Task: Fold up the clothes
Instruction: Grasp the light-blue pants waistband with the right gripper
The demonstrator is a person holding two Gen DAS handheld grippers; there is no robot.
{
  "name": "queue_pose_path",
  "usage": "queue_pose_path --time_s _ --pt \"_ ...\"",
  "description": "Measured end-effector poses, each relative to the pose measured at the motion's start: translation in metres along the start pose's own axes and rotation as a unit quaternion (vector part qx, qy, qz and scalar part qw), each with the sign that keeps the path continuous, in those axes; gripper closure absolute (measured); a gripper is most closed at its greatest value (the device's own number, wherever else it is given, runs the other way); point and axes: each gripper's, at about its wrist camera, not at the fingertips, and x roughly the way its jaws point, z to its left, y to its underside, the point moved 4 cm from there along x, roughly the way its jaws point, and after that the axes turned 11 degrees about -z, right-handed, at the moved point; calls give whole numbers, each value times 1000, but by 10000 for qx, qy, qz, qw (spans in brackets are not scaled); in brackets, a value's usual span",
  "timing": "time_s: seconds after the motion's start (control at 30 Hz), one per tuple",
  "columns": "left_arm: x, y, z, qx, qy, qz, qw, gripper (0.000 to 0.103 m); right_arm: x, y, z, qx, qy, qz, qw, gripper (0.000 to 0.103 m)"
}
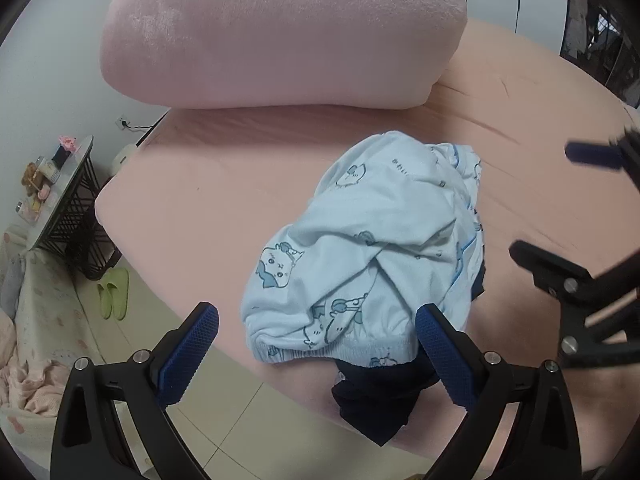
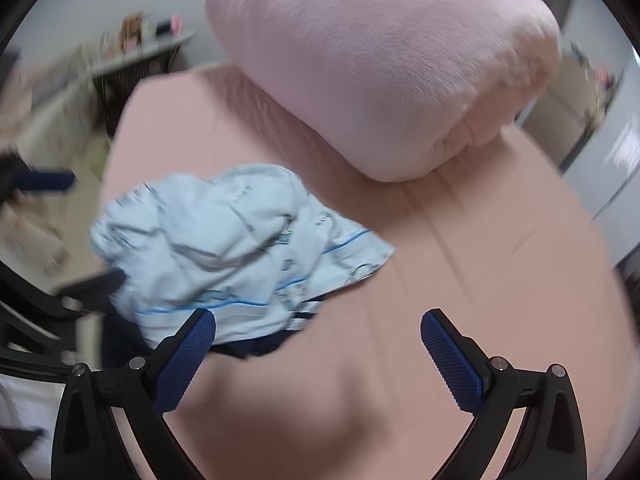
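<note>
I see a bed [image 1: 208, 208] under a peach-pink sheet, with a big folded pink blanket [image 1: 280, 36] at its far end. Left of the bed stands a cluttered side table [image 1: 68, 196] against a pale wall, green slippers [image 1: 114, 292] on the tiled floor [image 1: 240, 412] beside it.

The left gripper [image 1: 316, 322] is spread wide, its two blue-padded fingers [image 1: 188, 354] rising from the 7 and 5 o'clock corners of its own view, tips well apart and empty. In that same view the right gripper [image 1: 560, 200] enters at 3 o'clock, also agape, one finger toward 2 o'clock and the other toward 4. The right gripper [image 2: 318, 322] in its own view has its jaws parted just as widely, clasping nothing. The left gripper shows there blurred at 9 o'clock.
</note>
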Motion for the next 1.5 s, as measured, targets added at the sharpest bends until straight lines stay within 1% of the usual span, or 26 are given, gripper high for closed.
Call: queue_pose_path --time_s 0.07,0.17,0.23,0.33,0.4,0.43,0.53,0.6,0.67,0.73,0.9,1.0,1.03,1.17,1.2,1.23,1.27,1.33,1.37,1.4,1.5 --pt "3 3 0 79 -16 18 10000 3 2 -3 6 -337 104 -111 9993 0" --pt "10 6 0 62 31 127 9999 3 8 -8 10 -309 -102 12 9995 0" --pt "13 6 2 -37 68 116 9999 3 11 -10 7 -15 -279 100 9996 0" --pt "18 6 6 -94 71 32 9999 3 22 -11 -2 718 -644 331 9948 0" --pt "25 8 8 -178 140 89 9997 3 29 -11 -11 1411 -929 435 9847 1" --pt "29 9 9 -219 175 117 9995 3 33 -11 -17 1806 -1086 473 9764 1" --pt "36 12 12 -449 315 172 9983 3 43 -10 -28 2851 -1518 611 9444 1" --pt "39 13 12 -518 373 127 9979 3 50 -12 -33 3284 -1650 682 9275 1" --pt "42 12 11 -537 381 58 9978 3 56 -15 -33 3423 -1720 762 9206 1" --pt "44 11 9 -559 378 -4 9977 3 60 -19 -28 3436 -1760 795 9190 1" --pt "48 7 9 -620 391 -13 9973 3 69 -29 -16 3462 -1867 868 9153 2" --pt "52 7 8 -637 407 -19 9971 3 72 -32 -10 3490 -1876 874 9140 8" --pt "54 7 8 -642 413 -22 9971 3 75 -30 -9 3581 -1888 899 9100 10" --pt "60 10 6 -702 435 -9 9966 2 84 -22 -6 3941 -1937 999 8929 11" --pt "62 12 5 -719 436 0 9965 2 86 -20 -5 4029 -1948 1024 8884 16" --pt "62 12 4 -687 426 -8 9967 2 88 -18 -4 4079 -1935 1053 8860 22" --pt "62 13 3 -654 416 -16 9970 2 91 -17 -3 4048 -1894 1077 8881 26" --pt "63 14 0 -589 396 -31 9975 2 95 -14 -1 3957 -1877 1071 8926 29" --pt "63 15 -1 -557 386 -39 9977 2 97 -11 -1 3924 -1879 1052 8942 32" --pt "64 15 -2 -524 376 -47 9979 2 100 -8 -2 3922 -1887 1053 8941 34" --pt "65 17 -6 -427 345 -71 9985 1 108 7 -7 4113 -1946 1155 8830 42"
